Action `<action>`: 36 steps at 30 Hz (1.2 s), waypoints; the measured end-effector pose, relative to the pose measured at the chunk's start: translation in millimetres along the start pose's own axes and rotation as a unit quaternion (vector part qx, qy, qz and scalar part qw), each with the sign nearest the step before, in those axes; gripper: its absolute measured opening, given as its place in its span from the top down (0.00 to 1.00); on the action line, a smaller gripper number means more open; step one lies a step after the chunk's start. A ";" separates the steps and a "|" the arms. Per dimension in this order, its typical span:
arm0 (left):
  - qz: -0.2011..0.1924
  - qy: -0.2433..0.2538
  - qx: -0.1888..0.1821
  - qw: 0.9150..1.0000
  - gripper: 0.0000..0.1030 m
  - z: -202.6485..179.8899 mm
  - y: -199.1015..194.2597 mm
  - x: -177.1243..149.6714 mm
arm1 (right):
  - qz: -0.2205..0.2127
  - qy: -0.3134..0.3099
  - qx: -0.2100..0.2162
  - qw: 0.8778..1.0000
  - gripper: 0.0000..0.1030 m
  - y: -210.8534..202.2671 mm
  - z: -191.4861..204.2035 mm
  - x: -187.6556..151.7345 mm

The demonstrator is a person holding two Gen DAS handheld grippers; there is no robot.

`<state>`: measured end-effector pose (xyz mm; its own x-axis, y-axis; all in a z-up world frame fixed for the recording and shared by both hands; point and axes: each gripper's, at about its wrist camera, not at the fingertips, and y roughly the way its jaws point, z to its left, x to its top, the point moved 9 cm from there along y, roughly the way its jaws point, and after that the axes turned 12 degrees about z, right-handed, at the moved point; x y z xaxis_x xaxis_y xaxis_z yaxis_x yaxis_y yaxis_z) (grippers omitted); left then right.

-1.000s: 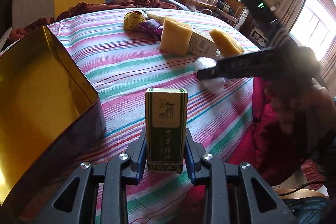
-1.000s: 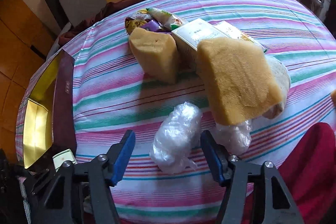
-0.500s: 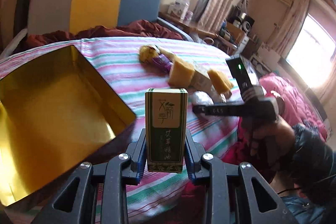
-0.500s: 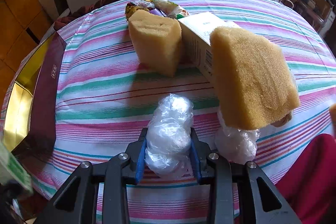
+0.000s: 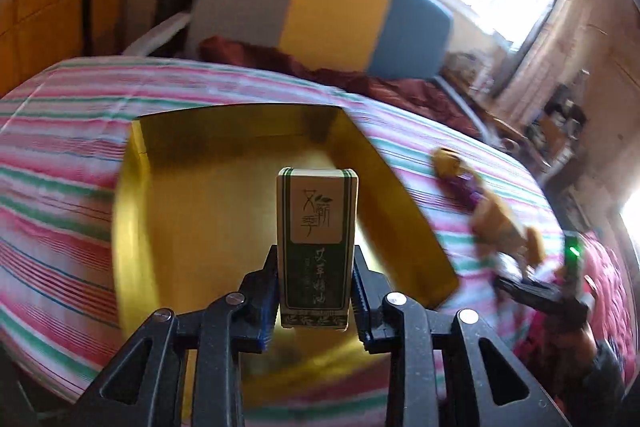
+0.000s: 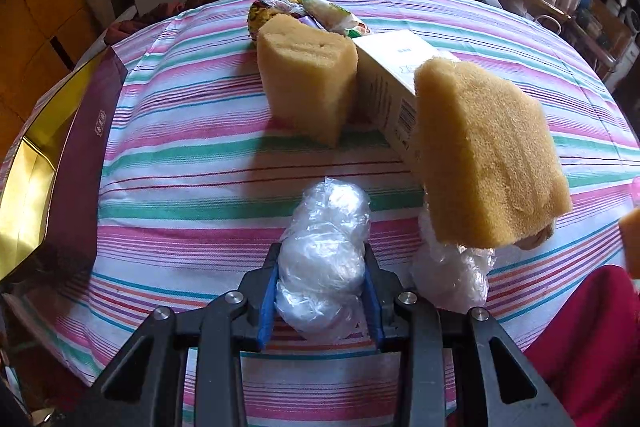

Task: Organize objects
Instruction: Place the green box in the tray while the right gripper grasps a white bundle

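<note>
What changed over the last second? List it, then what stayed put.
The left gripper carried the green box from above the striped cloth to over the gold tray. The right gripper closed on the plastic-wrapped bundle. The sponges and the white carton stayed.

The left gripper (image 5: 316, 301) clamps a small green-and-tan carton (image 5: 316, 251) upright at the frame's centre, blue pads pressing its 2 sides. Behind it lies an open gold-lined box (image 5: 224, 187) on the striped tablecloth (image 5: 56, 179). At 3 o'clock sit blurred yellow sponges (image 5: 504, 231) and the right gripper (image 5: 540, 291). At 12 o'clock stands a grey, yellow and blue chair (image 5: 320, 15).
</note>
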<state>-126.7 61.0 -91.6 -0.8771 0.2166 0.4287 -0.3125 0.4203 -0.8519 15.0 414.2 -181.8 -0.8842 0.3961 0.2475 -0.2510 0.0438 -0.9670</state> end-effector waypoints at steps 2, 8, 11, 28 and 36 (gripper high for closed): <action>0.013 -0.026 0.017 0.999 0.70 26.8 11.0 13.3 | -0.001 0.000 0.000 1.000 0.64 -0.1 0.1 0.0; 0.049 -0.067 0.054 0.995 0.70 71.9 48.6 49.0 | -0.002 -0.005 -0.004 1.000 0.64 -0.3 0.5 -0.3; 0.058 -0.069 0.075 0.993 0.70 85.4 63.3 65.9 | -0.002 -0.006 -0.005 1.000 0.64 -0.4 0.3 -0.5; -0.002 -0.066 0.134 0.989 0.61 90.7 34.7 54.6 | -0.009 -0.019 -0.010 1.000 0.65 -1.1 4.7 0.3; -0.022 -0.073 0.102 0.992 0.61 73.1 1.7 1.6 | -0.010 -0.042 0.036 0.998 0.66 -7.2 31.9 -1.7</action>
<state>-155.3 -2.3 -114.4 -0.8995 0.0658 0.4319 -0.4065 0.2361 -0.8826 5.7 384.0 -173.3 -0.9084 0.3165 0.2732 -0.2934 -0.0170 -0.9558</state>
